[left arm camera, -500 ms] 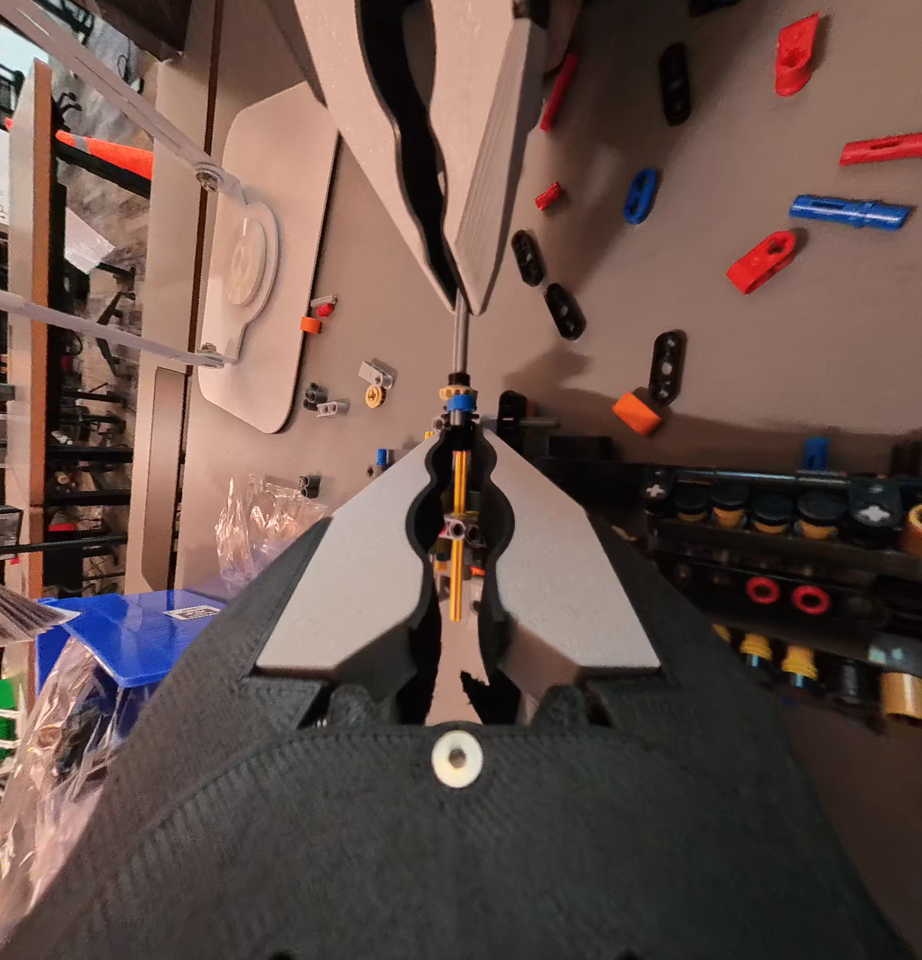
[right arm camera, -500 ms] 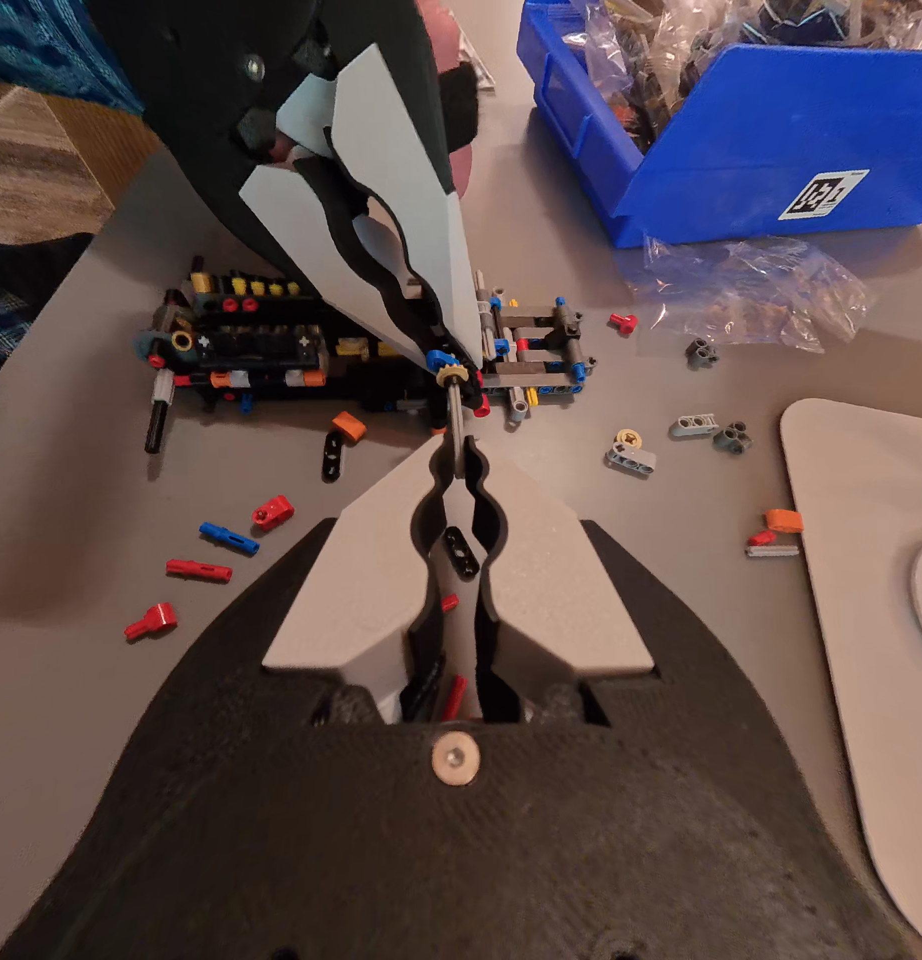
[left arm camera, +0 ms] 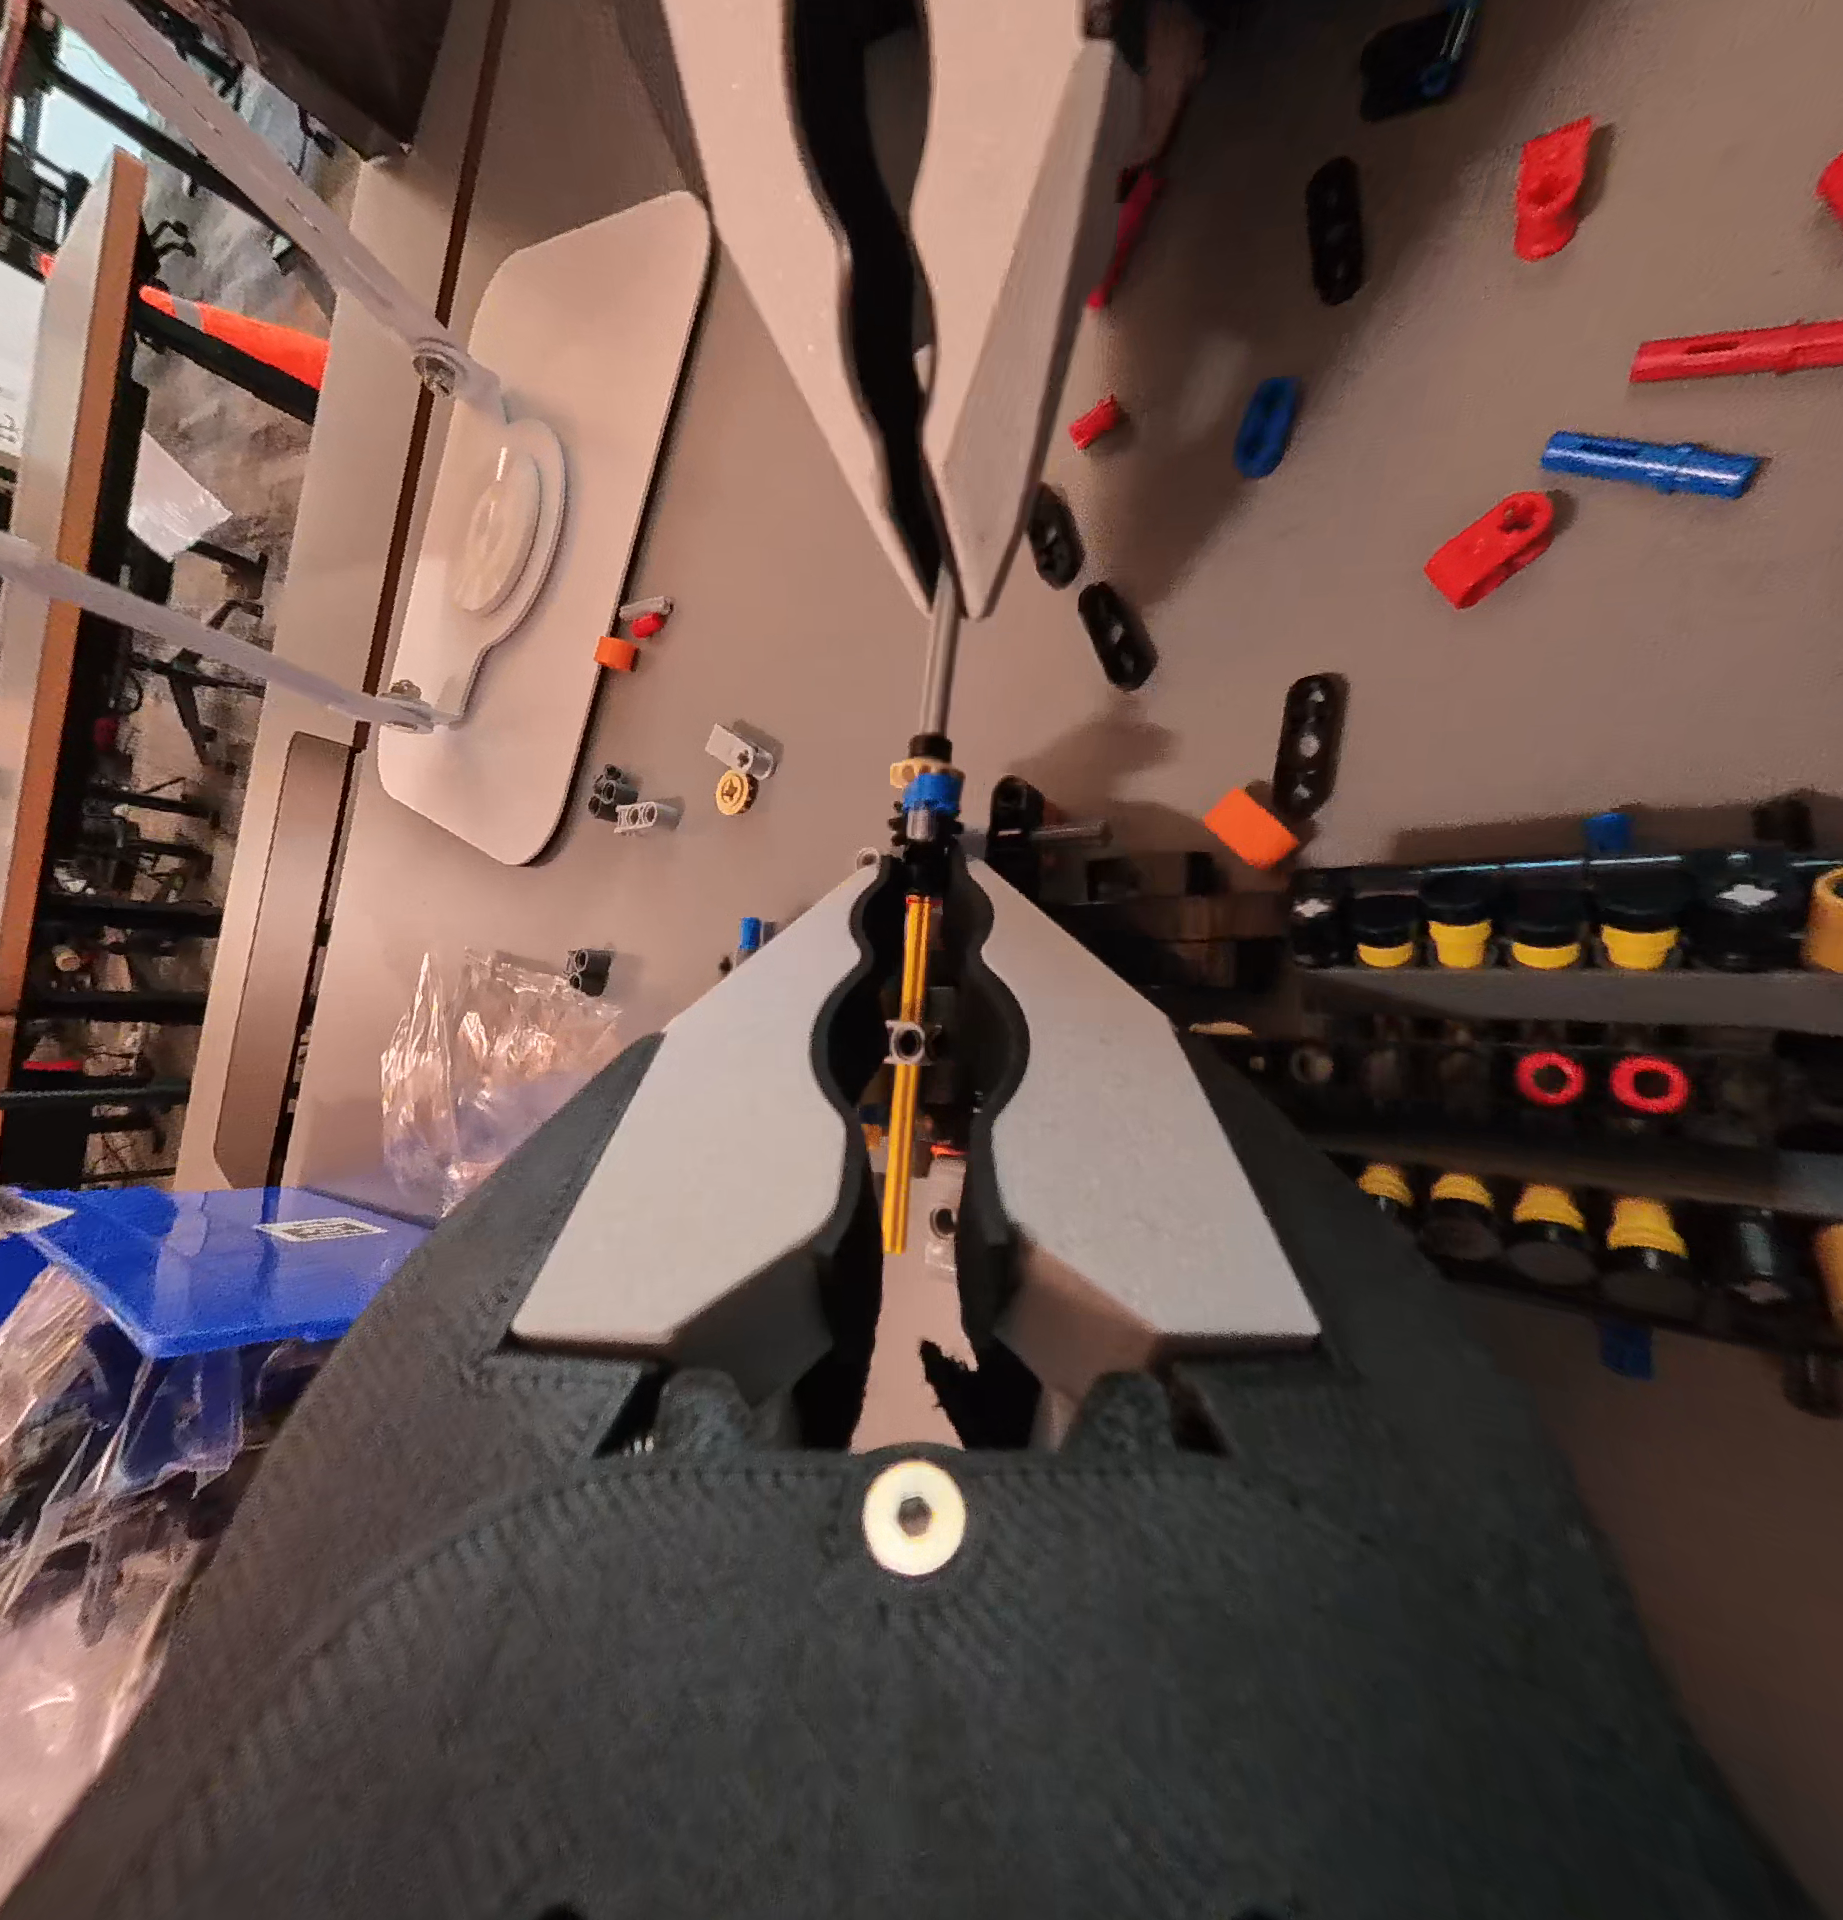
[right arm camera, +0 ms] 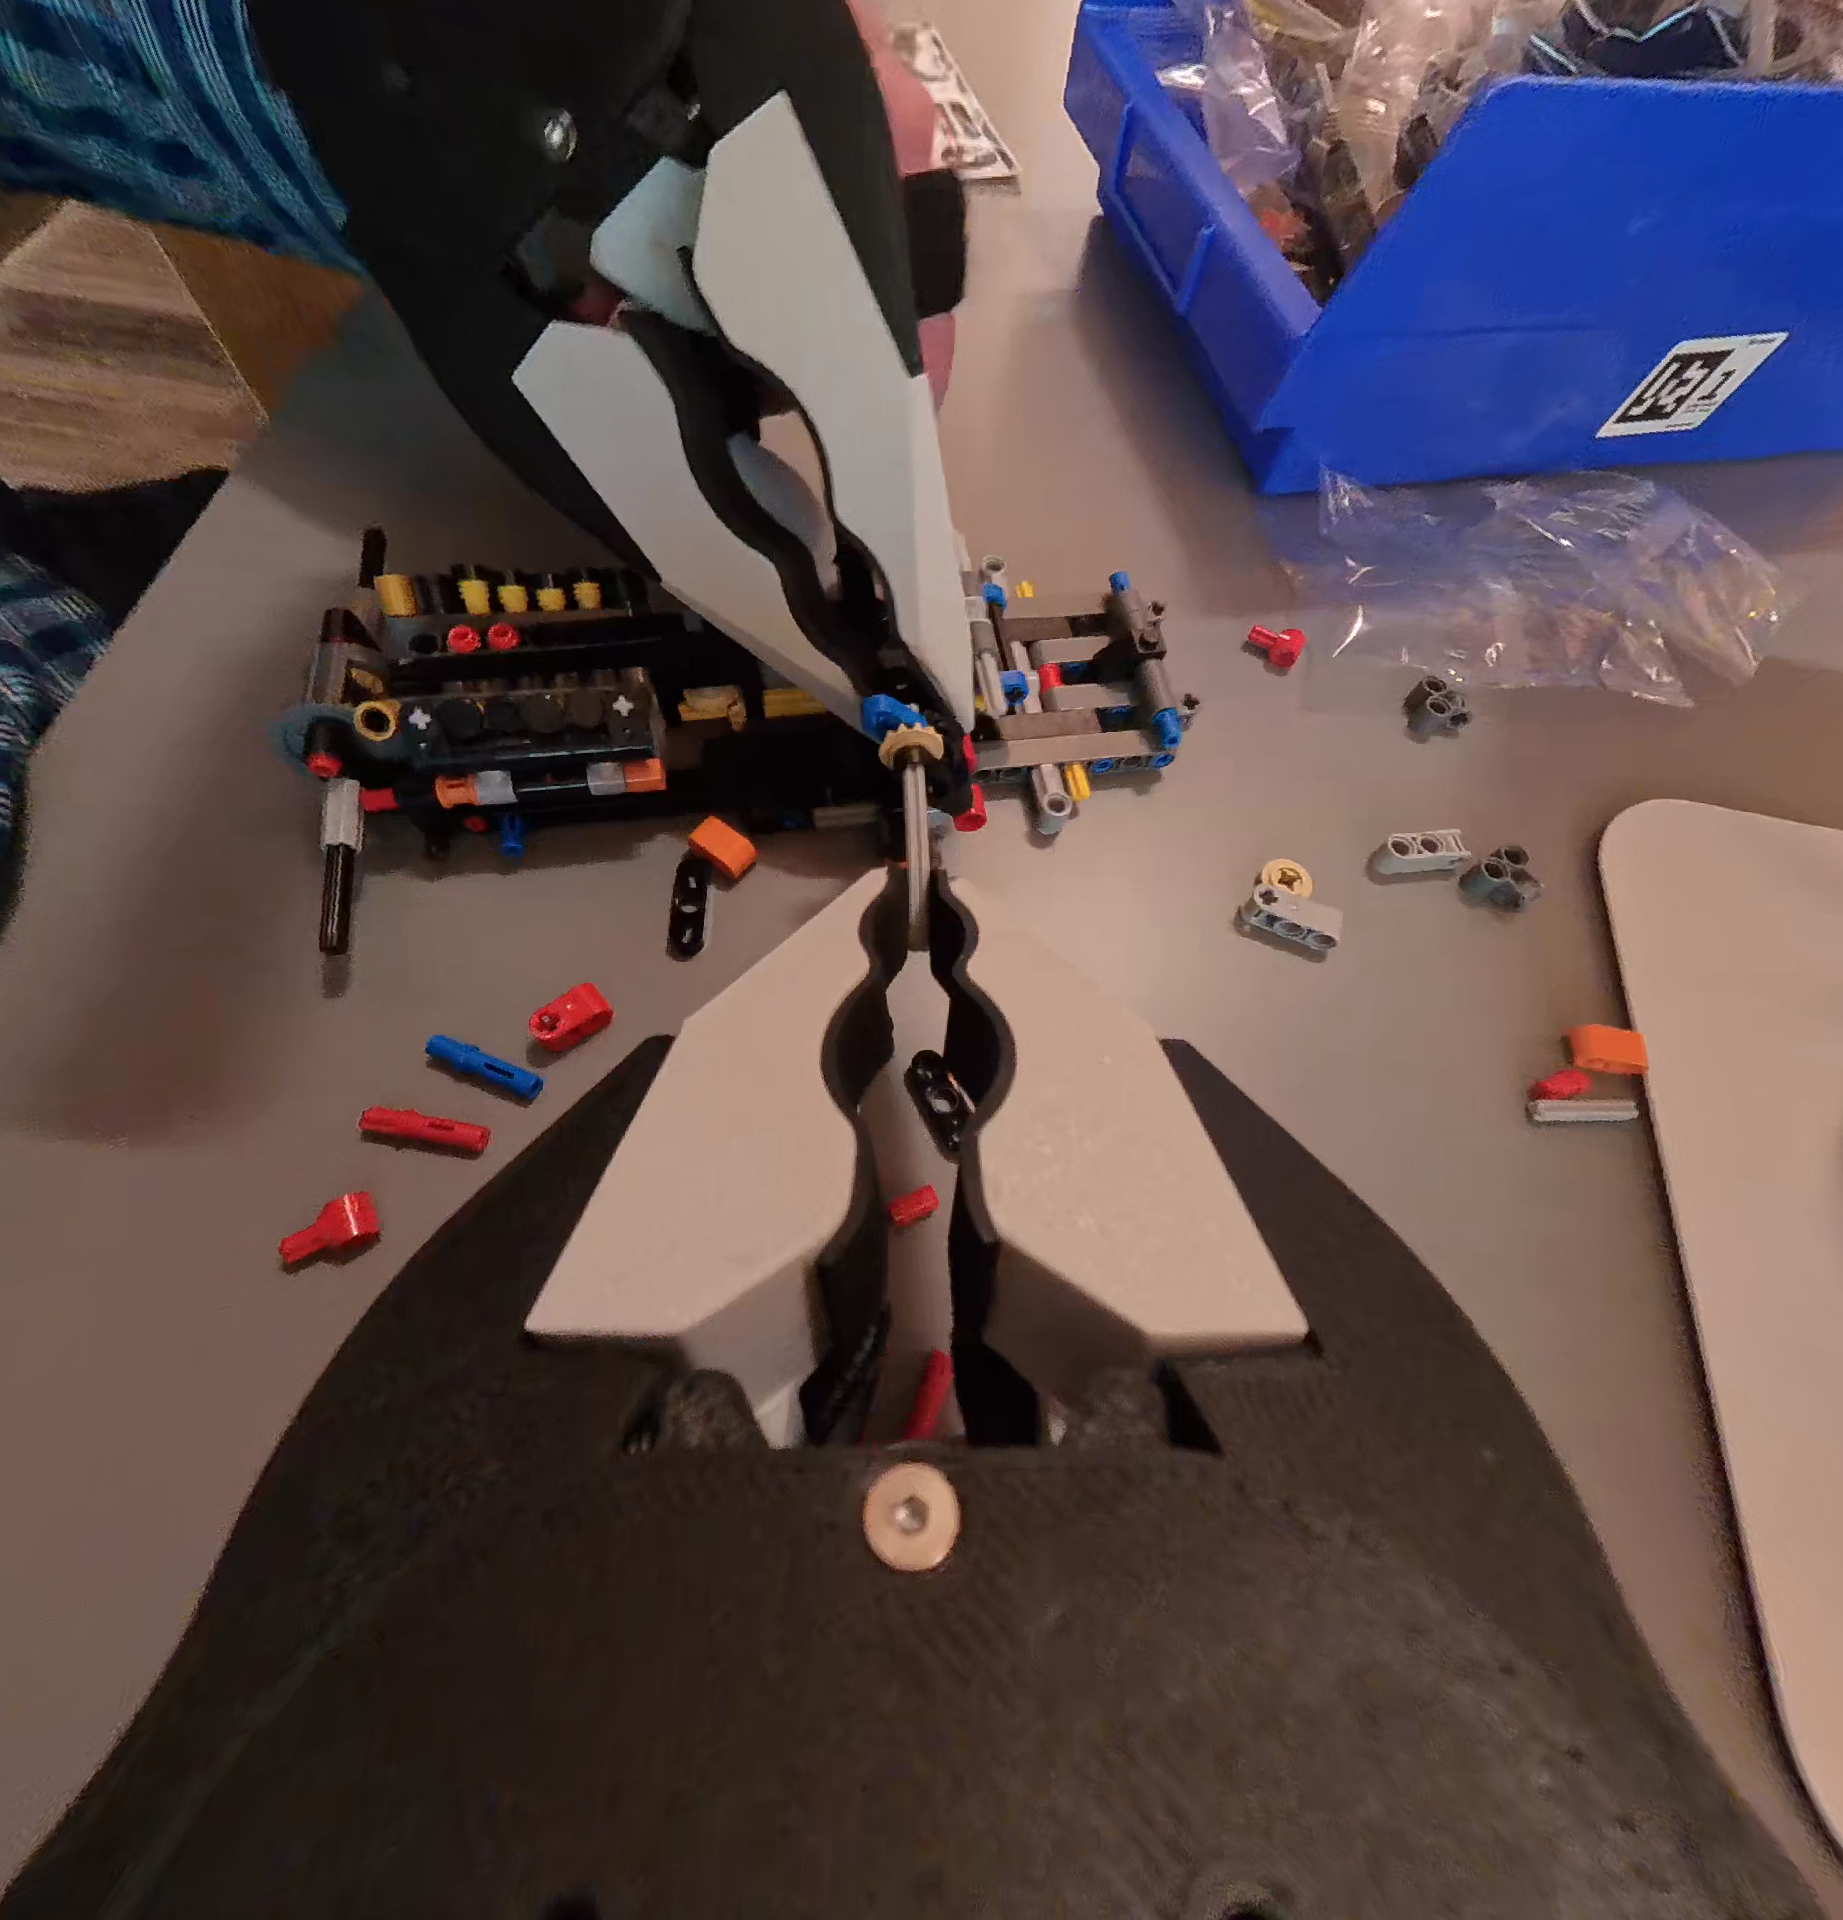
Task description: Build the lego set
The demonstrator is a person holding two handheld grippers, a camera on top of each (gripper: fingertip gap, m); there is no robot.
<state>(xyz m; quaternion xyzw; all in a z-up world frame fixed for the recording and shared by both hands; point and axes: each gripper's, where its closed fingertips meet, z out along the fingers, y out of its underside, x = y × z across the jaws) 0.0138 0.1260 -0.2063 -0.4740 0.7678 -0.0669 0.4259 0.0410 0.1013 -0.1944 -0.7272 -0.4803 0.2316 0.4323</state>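
Right wrist view is showing the right claw (right arm camera: 915, 896) closing narrowly on the near end of a thin grey rod (right arm camera: 914, 831), its tips pinching that end. Running straight away from this claw, the rod's long axis is lining up with the claw's own fingers, and its far end is entering a small stack of a tan gear (right arm camera: 904, 750) and a blue piece (right arm camera: 889, 715). The left claw (right arm camera: 922, 717) is coming in from the far side, tips pointing toward the near side and gripping a small sub-assembly at that stack.

From the left wrist view, the left claw (left arm camera: 922, 878) is clamping a sub-assembly with a yellow rod (left arm camera: 909, 1081) running back between its fingers, and the grey rod (left arm camera: 936, 686) is continuing the same line out to the right claw (left arm camera: 943, 592).

So both claws are facing each other along 1 shared line, above the grey table (right arm camera: 1156, 997), just in front of the long black build (right arm camera: 522, 707) lying across it. Any push is likely needing to go along that line; a sideways tilt could jam the rod.
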